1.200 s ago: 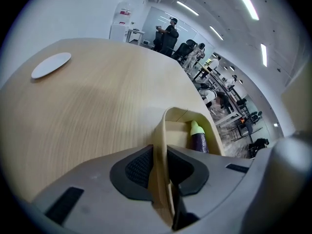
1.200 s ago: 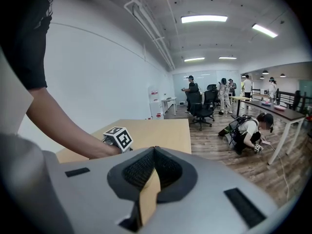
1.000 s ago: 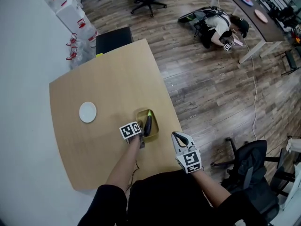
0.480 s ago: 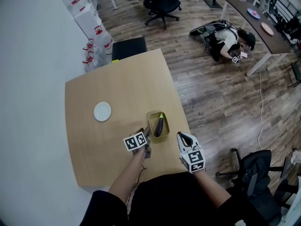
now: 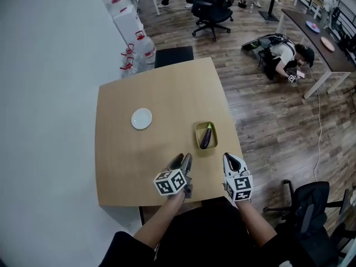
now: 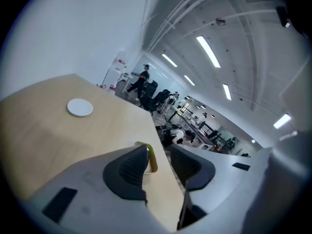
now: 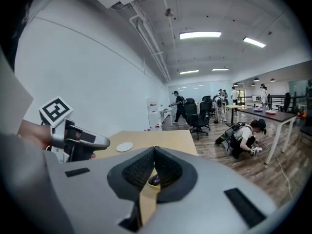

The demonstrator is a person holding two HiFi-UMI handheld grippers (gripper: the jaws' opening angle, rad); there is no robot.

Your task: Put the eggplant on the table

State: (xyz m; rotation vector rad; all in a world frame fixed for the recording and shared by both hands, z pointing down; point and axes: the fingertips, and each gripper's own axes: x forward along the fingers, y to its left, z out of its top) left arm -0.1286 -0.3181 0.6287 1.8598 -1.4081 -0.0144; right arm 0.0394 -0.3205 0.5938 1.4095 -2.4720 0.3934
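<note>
Overall: two grippers are held side by side over the near edge of a pale wooden counter [image 5: 161, 93].
Eggplant: the dark purple eggplant [image 5: 206, 137] lies lengthwise in a yellow-green tray [image 5: 197, 133], its green stem end pointing far. It touches neither gripper.
Tray: it sits on the counter near the right edge, far of both grippers.
Left gripper: the left gripper [image 5: 182, 159] is near and left of the tray, apart from it. Its fingers [image 6: 129, 167] stand a moderate way apart and grip nothing. Only the tray's rim shows beyond the gap.
Right gripper: the right gripper [image 5: 228, 157] is by the counter's near right corner, near and right of the tray, apart from it. Its fingers [image 7: 141, 167] meet at the tips and hold nothing. A narrow slit below the tips shows the counter and a dark bit of the eggplant beyond.
Plate: a small white plate [image 5: 142, 118] lies on the left part of the counter, well apart from the tray.
Room: on the wood floor [image 5: 261, 110] at far right, a crouching person [image 5: 283, 57] is beside a long desk [image 5: 317, 43]. A black chair [image 5: 211, 7] stands far off.
</note>
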